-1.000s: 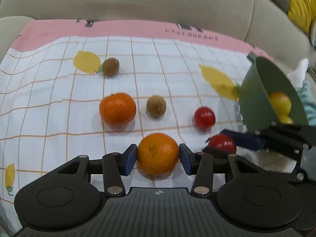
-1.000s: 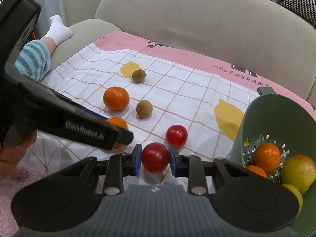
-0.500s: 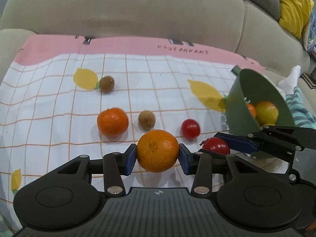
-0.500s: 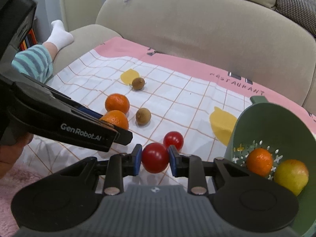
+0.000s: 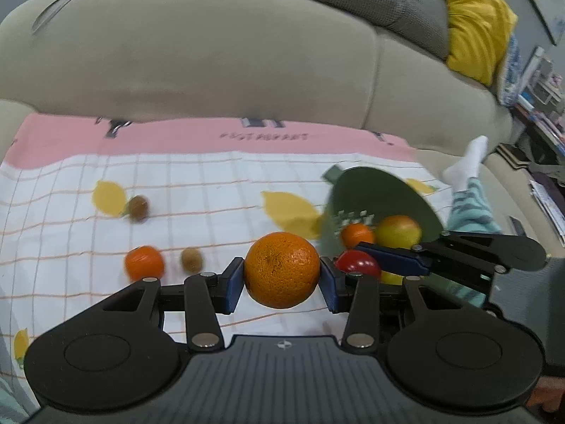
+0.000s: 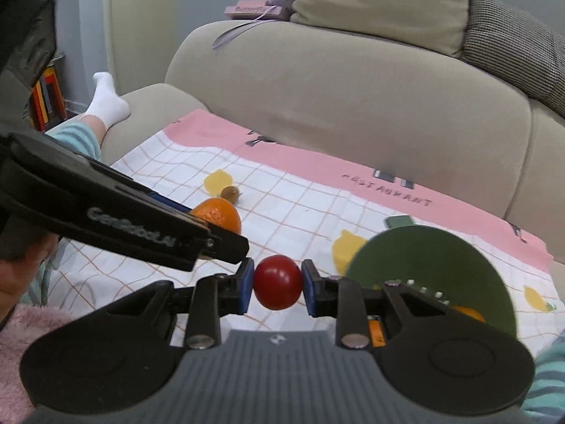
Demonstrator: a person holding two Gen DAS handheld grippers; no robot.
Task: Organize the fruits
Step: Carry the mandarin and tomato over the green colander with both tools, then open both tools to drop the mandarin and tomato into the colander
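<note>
My left gripper (image 5: 281, 279) is shut on a large orange (image 5: 281, 270), held above the checked cloth (image 5: 212, 190). My right gripper (image 6: 277, 282) is shut on a red tomato (image 6: 277, 282), also off the cloth. In the left wrist view the tomato (image 5: 357, 265) sits just right of the orange, in front of the green colander (image 5: 381, 198). The colander holds a small orange (image 5: 356, 235) and a yellow-red fruit (image 5: 397, 229). In the right wrist view the left gripper's fingers (image 6: 226, 240) reach in from the left with the orange (image 6: 217, 213), and the colander (image 6: 434, 265) lies right.
A small orange (image 5: 144, 263) and two brown fruits (image 5: 191, 259) (image 5: 138, 207) lie on the cloth at the left. The beige sofa back (image 5: 212, 63) rises behind. A person's striped leg and white sock (image 5: 466, 166) rest right of the colander.
Both grippers have risen off the cloth, the left with the orange and the right with the tomato. The loose fruits now look smaller and lower, and more of the colander's inside shows.
</note>
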